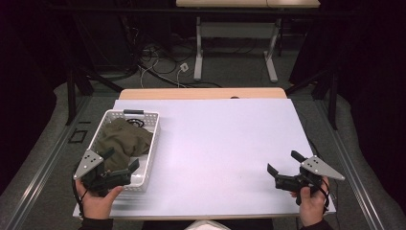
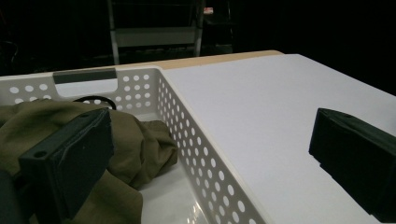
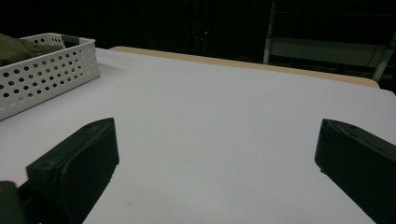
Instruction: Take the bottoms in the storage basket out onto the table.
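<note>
A white perforated basket (image 1: 152,143) (image 2: 187,140) (image 3: 46,74) stands at the table's left, with a crumpled olive-green cloth (image 1: 122,136) (image 2: 135,140) (image 3: 9,46) lying inside it. My left gripper (image 1: 121,159) (image 2: 212,126) hovers at the basket's near right corner, open. One jaw is over the cloth and the other is over the table outside the wall, and nothing is between them but that wall below. My right gripper (image 1: 284,162) (image 3: 217,135) is open above the bare white tabletop (image 1: 220,139) at the near right, holding nothing.
A black ring-shaped item (image 1: 136,122) (image 2: 95,100) lies at the basket's far end, under a dark handle strip (image 1: 134,112) (image 2: 84,75). The table's wooden far edge (image 1: 201,93) borders a floor with cables and the legs of another table (image 1: 198,52).
</note>
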{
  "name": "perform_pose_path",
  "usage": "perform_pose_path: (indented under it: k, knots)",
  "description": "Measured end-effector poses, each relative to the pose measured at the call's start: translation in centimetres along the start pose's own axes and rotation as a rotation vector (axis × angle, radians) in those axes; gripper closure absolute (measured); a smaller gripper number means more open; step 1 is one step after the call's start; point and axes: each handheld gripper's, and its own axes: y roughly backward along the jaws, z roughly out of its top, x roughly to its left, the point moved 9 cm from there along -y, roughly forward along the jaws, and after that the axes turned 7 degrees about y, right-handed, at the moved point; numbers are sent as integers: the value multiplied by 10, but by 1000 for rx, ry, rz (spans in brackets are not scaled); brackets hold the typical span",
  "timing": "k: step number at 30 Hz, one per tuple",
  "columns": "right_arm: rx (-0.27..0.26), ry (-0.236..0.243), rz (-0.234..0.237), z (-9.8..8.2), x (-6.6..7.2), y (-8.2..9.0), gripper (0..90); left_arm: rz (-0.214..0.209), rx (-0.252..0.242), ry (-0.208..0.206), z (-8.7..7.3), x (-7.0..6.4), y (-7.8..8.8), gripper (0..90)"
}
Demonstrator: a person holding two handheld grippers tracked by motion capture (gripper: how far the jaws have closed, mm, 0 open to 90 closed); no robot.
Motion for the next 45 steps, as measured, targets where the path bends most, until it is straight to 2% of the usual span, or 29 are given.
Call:
perform_pose_path:
  k: [6,11,13,15,18,27,30,34,35,38,45]
  knots:
    - [1,-30,16,-3,-2,-1,0,3,2,17,2,7,0,2]
    - [29,-42,15,-7,-1,-5,0,13,8,43,3,15,3,2]
    - [36,-29,11,-9,0,-6,0,31,12,48,2,19,5,2]
    - [40,-17,11,-9,2,-8,0,40,29,78,1,23,6,2]
    - [40,-7,14,-9,4,-8,0,62,35,82,2,27,5,2]
    - [38,-20,26,-9,7,-8,0,97,55,93,4,30,0,2]
    - [53,-17,31,-10,8,-10,0,106,62,104,8,33,-3,2]
    - [61,-22,38,-12,8,-12,0,129,92,121,12,39,-6,2]
    - [62,-23,37,-12,8,-12,1,148,97,127,15,44,-8,2]
    - [61,-24,38,-12,8,-12,2,159,107,128,18,46,-9,2]
    - [70,-36,44,-14,8,-14,4,192,130,101,28,52,-13,2]
